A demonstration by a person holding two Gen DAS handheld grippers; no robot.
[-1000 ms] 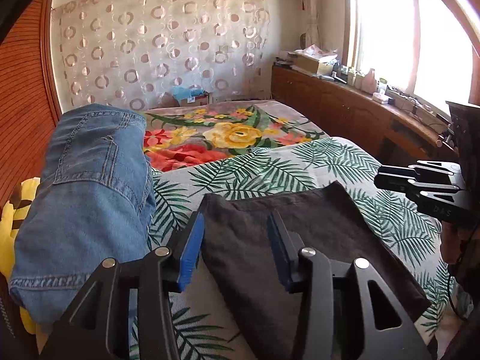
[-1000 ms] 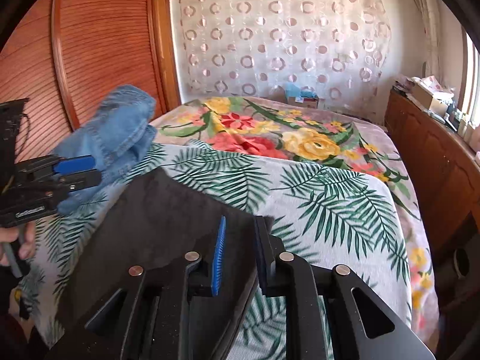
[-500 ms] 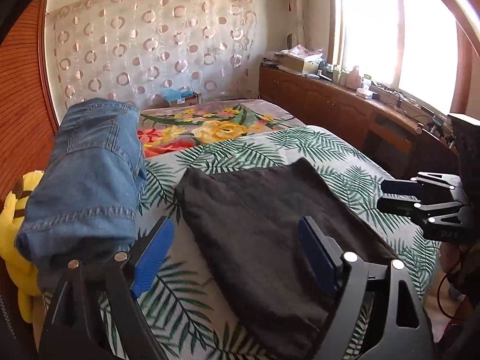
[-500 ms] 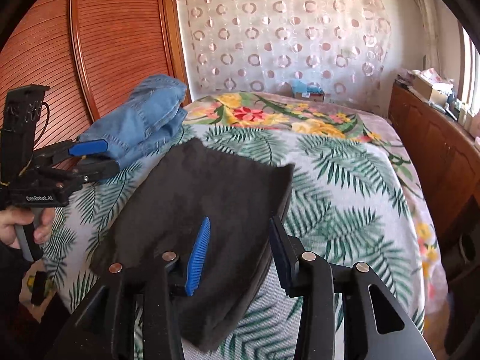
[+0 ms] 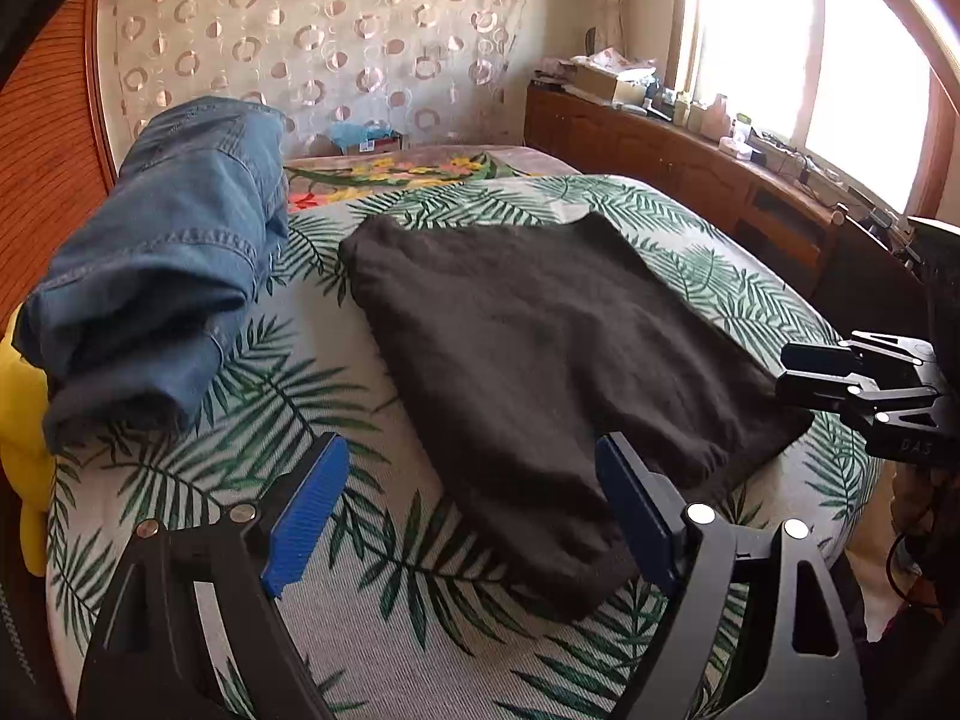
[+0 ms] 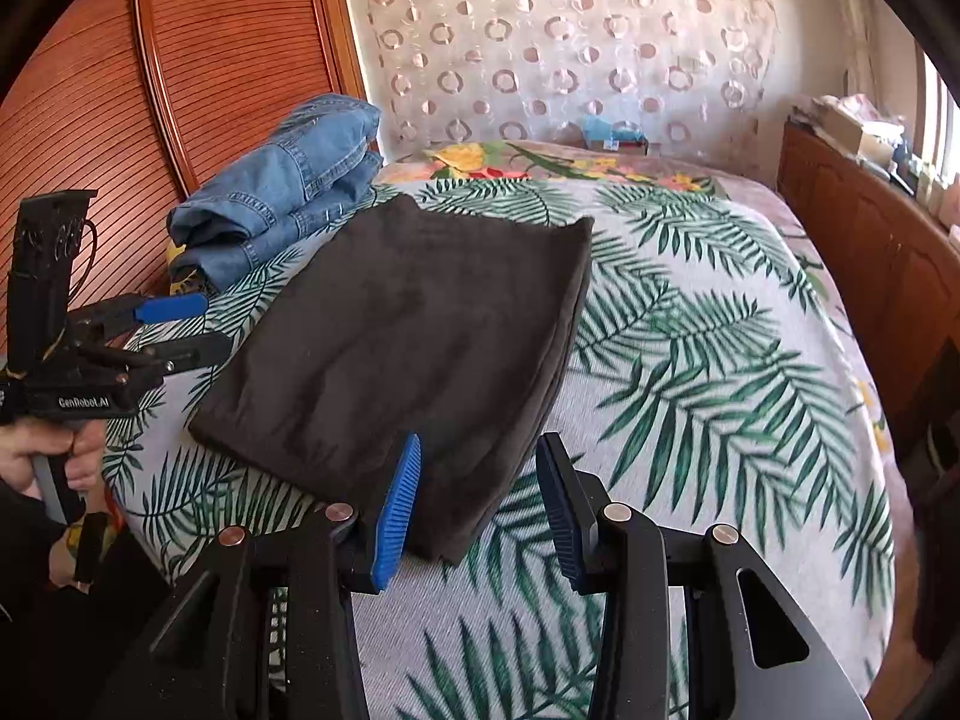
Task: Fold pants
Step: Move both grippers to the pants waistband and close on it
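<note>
Folded pants (image 5: 540, 360) flat on bed (image 5: 690, 240), near front edge. Folded jeans (image 5: 174, 252) on bed left of pants, apart. Cabinet (image 5: 690, 150) right of bed; curtain (image 5: 312, 48) behind.

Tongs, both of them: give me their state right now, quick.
Left tongs: open, holding nothing.
Right tongs: open, holding nothing; near edge of the dark pants lies between the pads, not pinched.

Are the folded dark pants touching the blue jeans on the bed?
Apart. In the left wrist view, a strip of leaf-print bedcover shows between the dark pants and the blue jeans.
</note>
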